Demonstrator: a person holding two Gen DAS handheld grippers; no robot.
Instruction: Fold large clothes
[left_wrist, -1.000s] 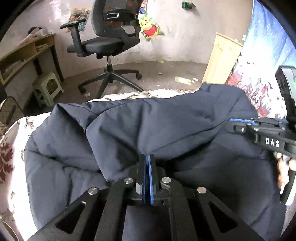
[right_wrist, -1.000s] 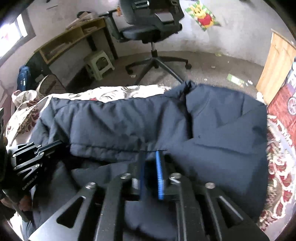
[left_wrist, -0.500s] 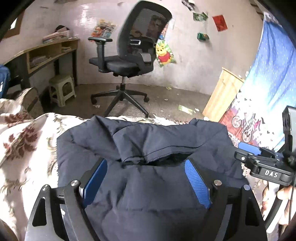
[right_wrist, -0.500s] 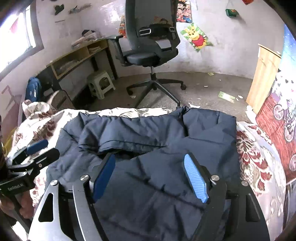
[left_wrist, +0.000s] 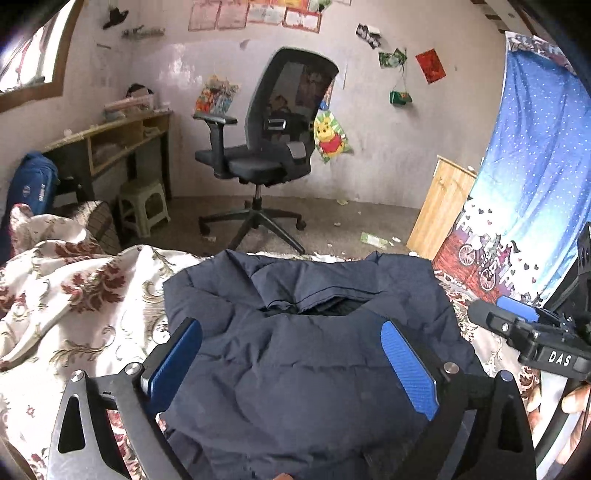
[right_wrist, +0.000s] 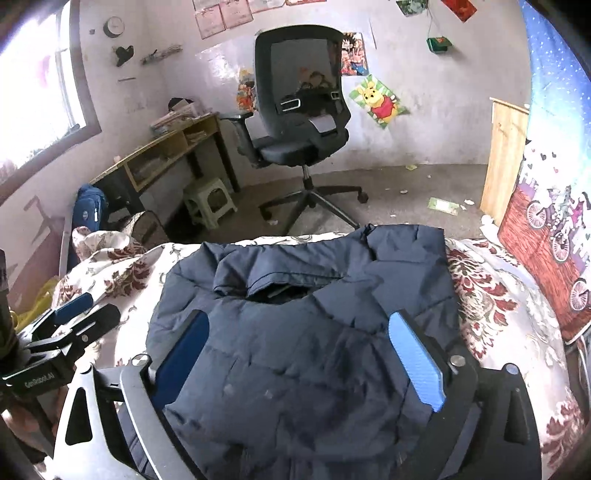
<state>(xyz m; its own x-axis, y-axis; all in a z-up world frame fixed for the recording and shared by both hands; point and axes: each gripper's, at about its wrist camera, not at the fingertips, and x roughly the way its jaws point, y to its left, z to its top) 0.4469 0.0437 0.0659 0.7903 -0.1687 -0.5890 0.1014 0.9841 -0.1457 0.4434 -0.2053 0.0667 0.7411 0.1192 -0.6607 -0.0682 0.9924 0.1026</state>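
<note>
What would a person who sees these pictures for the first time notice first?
The eye falls first on the dark navy padded jacket, folded into a thick bundle on the floral bedspread and filling the foreground. Both grippers, left and right, stand wide open above it. Behind, a black office chair stands on the floor before the wall with a Winnie the Pooh poster.

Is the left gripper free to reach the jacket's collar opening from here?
Probably yes: the left gripper is open above the navy jacket, and nothing lies between it and the collar opening just ahead.

Navy jacket, cream bedspread with seemingly maroon florals
</note>
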